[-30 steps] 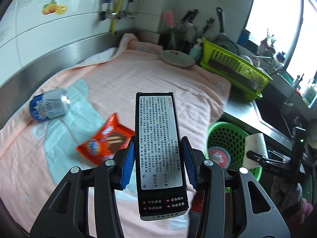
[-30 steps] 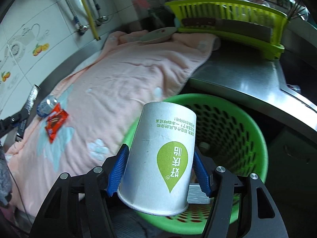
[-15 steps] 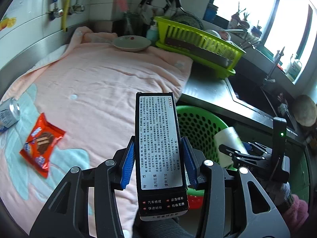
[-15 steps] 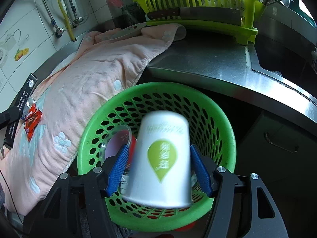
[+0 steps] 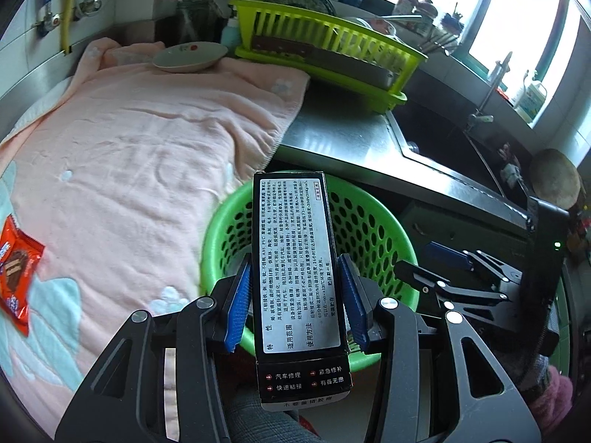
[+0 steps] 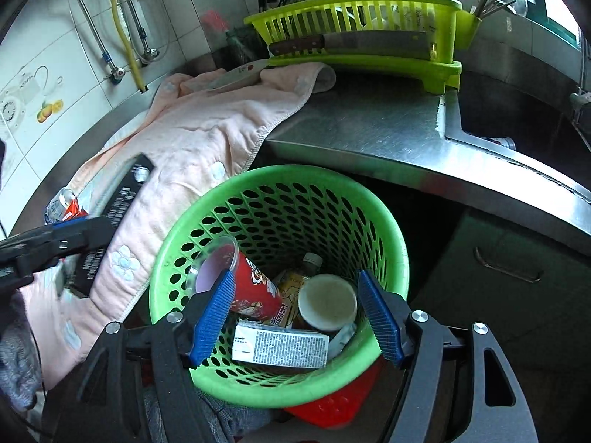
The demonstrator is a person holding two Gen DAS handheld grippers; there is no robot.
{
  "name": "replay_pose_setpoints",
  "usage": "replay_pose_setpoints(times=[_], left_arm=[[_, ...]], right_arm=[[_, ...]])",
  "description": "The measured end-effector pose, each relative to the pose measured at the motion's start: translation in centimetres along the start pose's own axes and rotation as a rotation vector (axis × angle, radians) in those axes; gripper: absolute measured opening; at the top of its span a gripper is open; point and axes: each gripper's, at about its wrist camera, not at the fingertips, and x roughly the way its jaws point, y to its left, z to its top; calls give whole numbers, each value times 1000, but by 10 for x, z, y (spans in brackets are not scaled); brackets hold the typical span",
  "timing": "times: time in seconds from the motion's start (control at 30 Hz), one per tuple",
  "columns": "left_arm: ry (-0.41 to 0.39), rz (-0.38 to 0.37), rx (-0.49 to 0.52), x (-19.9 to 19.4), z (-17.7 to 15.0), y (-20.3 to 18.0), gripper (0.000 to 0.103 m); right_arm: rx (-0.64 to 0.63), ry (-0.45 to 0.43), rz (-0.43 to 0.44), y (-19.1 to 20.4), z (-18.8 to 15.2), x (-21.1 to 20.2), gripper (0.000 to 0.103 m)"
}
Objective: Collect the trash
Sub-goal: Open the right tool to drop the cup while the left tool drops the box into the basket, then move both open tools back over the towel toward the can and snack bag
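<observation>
My left gripper [image 5: 297,304] is shut on a long black box with a white label [image 5: 297,265] and holds it over the near rim of the green perforated basket [image 5: 384,236]. In the right wrist view the box [image 6: 118,203] shows at the left beside the basket [image 6: 177,243]. My right gripper [image 6: 295,317] is open and empty above the basket. A white paper cup [image 6: 327,301] lies inside it with a red cup [image 6: 251,288], a white carton [image 6: 280,345] and a bottle [image 6: 312,260].
An orange snack wrapper [image 5: 16,269] lies on the pink towel [image 5: 129,155] at the left. A blue can [image 6: 61,203] lies near it. A plate [image 5: 190,57], a green dish rack [image 5: 325,59] and a steel sink [image 5: 443,147] stand behind the basket.
My right gripper opened and the paper cup dropped into the basket. My left gripper moved right with the black box, from over the towel to over the basket rim.
</observation>
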Motion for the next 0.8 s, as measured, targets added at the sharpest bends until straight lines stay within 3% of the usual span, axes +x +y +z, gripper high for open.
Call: replay_pose_setpoints(times=[0.53, 0.6, 0.67, 0.8], left_arm=[[71, -22, 9, 49, 1, -32, 46], [79, -24, 2, 53, 1, -32, 50], [71, -26, -1, 53, 0, -31, 60], [61, -31, -3, 50, -2, -29, 63]], right_arm=[[28, -35, 6, -21, -12, -20, 73], [34, -31, 6, -23, -14, -19, 73], [38, -30, 9, -24, -15, -19, 73], [38, -27, 12, -22, -16, -16, 73]])
